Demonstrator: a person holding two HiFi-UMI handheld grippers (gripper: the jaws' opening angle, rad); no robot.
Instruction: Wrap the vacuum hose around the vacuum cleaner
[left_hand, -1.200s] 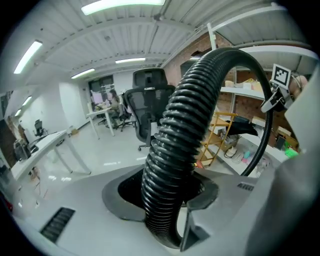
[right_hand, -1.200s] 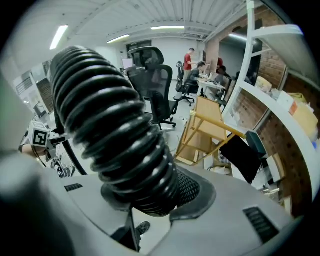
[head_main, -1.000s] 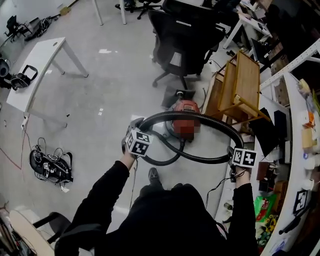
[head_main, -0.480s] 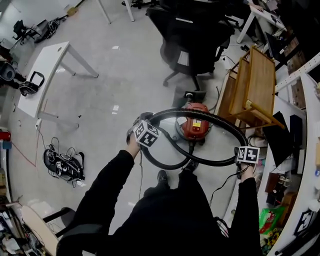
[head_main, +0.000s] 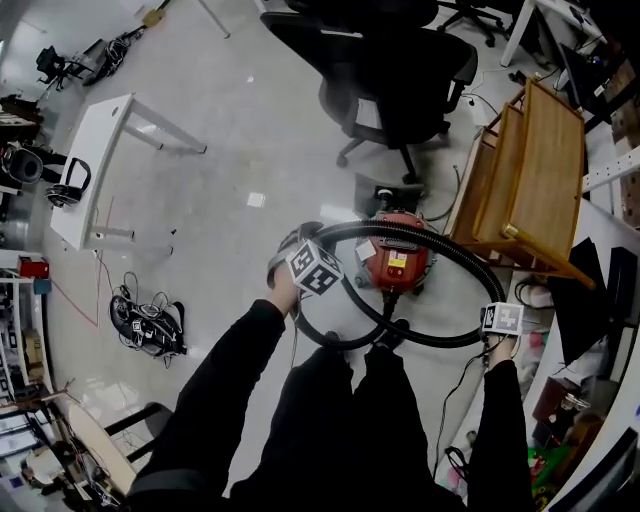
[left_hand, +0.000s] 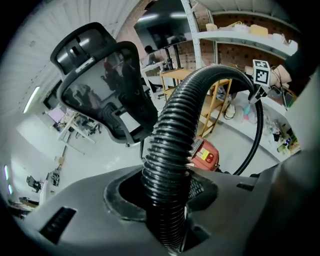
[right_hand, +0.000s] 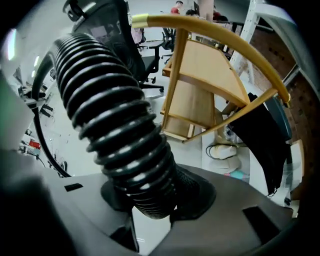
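The red vacuum cleaner (head_main: 397, 262) stands on the floor in front of the person's feet. Its black ribbed hose (head_main: 432, 238) forms a wide loop that arcs over and around the body. My left gripper (head_main: 291, 252) is shut on the hose at the loop's left end, beside the cleaner. In the left gripper view the hose (left_hand: 175, 145) rises from between my left gripper's (left_hand: 167, 202) jaws, with the cleaner (left_hand: 206, 155) behind. My right gripper (head_main: 498, 336) is shut on the hose at the loop's right end. In the right gripper view the hose (right_hand: 120, 135) fills my right gripper (right_hand: 150, 205).
A black office chair (head_main: 400, 70) stands just beyond the cleaner. A wooden rack (head_main: 535, 180) leans at its right, close to my right gripper. A white table (head_main: 100, 160) and a bundle of gear (head_main: 150, 322) lie on the floor at left. A white shelf edge runs along the right.
Both grippers have sunk with the hose, and the loop has come down closer around the red cleaner. The left gripper has rolled a little.
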